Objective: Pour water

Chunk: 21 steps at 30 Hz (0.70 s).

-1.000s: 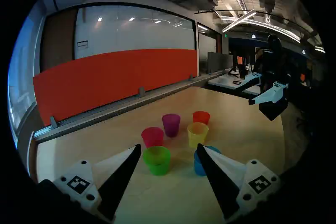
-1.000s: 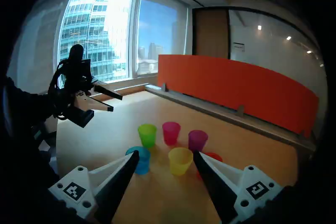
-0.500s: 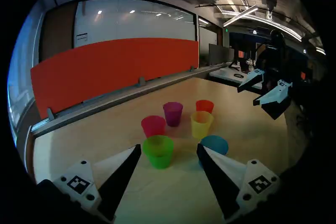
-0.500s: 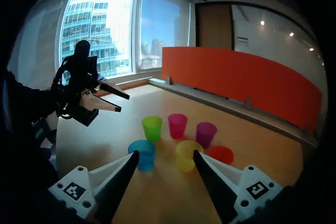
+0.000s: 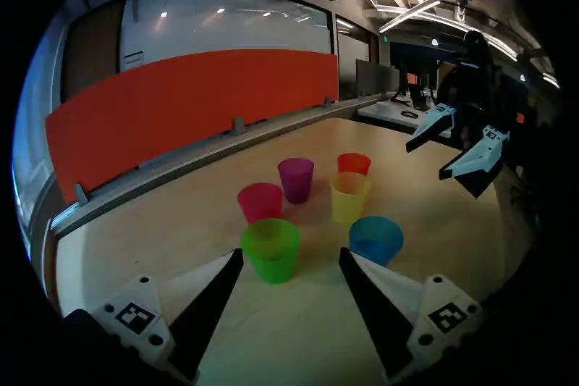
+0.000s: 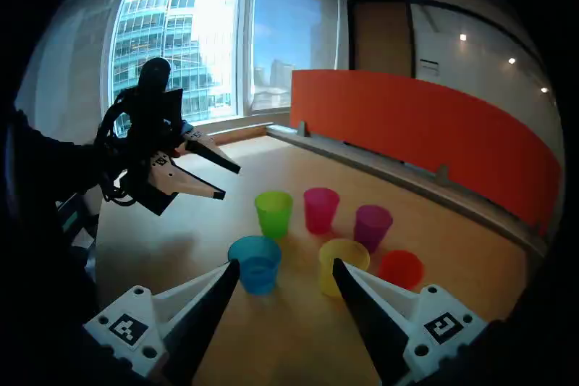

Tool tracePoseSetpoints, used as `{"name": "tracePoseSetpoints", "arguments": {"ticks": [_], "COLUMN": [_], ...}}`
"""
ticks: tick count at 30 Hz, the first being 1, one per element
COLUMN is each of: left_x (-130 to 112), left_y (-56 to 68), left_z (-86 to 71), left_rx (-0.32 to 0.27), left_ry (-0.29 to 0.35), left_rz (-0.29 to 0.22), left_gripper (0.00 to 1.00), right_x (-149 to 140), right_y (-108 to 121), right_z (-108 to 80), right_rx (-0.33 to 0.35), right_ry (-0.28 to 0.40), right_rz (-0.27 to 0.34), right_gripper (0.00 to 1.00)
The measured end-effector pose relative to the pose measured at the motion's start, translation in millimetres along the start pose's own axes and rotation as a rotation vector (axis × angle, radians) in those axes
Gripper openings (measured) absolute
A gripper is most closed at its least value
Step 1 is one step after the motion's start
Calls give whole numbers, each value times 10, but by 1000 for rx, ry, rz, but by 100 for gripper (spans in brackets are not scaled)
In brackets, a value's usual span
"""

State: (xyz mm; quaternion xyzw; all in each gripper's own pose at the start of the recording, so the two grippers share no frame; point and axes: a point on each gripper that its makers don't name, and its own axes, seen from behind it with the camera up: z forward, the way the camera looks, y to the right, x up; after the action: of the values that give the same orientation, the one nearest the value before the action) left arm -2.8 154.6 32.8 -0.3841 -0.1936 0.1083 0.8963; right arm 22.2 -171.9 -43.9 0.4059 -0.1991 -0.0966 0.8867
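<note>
Six plastic cups clustered on wooden table for easy pouring; left gripper and right gripper spread wide, empty, poised short of green cup and blue cup, apparently ahead of first grasp.

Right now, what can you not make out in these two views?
Water in the blue cup: left gripper view, interior too dim.
Base of the yellow cup: right gripper view, partly behind the right gripper finger.
Hand holding the left gripper: right gripper view, dark against the window.
</note>
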Motion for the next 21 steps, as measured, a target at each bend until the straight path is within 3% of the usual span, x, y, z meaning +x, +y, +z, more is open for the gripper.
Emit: {"name": "tracePoseSetpoints", "arguments": {"ticks": [21], "left_x": [-306], "left_y": [-115], "left_z": [284], "left_rx": [-8], "left_ry": [-97], "left_rz": [-3], "left_gripper": [99], "right_x": [-189], "right_y": [-220], "right_z": [395], "right_rx": [69], "right_ry": [-42], "right_rz": [-2], "right_gripper": [100]}}
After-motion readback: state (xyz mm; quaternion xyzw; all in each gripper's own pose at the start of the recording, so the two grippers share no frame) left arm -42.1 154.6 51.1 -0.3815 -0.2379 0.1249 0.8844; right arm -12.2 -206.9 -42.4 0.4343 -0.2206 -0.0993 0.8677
